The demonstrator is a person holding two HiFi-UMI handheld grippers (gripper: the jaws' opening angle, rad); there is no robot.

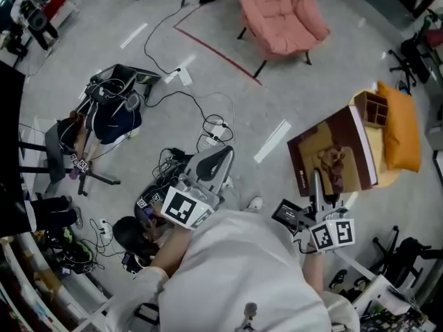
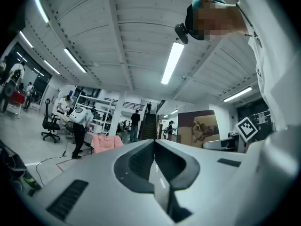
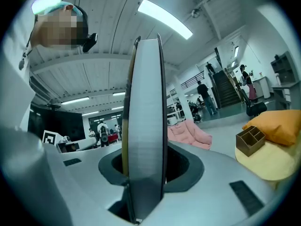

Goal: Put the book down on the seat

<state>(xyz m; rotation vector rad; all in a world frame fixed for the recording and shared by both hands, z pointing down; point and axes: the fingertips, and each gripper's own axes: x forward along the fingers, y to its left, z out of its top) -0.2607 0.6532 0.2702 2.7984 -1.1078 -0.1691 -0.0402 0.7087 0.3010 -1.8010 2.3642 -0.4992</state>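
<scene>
Step in hand, as judged: carrying to the seat, with the set-down not yet made. The yellow seat (image 1: 381, 163) stands at the right, with an orange cushion (image 1: 400, 126) along its right side and a brown divided box (image 1: 372, 109) on its far part. A pink chair (image 1: 280, 12) stands well apart, far across the floor. The book (image 1: 331, 159) is held in the air just left of the seat, overlapping its left rim in the head view. The right gripper (image 1: 318, 185) has its jaws clamped on the book's near edge. The left gripper (image 1: 214, 161) has its jaws together, holding nothing. The next move calls for carrying the book right over the bare seat, clear of box and cushion, lowering it and releasing. The cover shows a dog; its small print is unreadable.
</scene>
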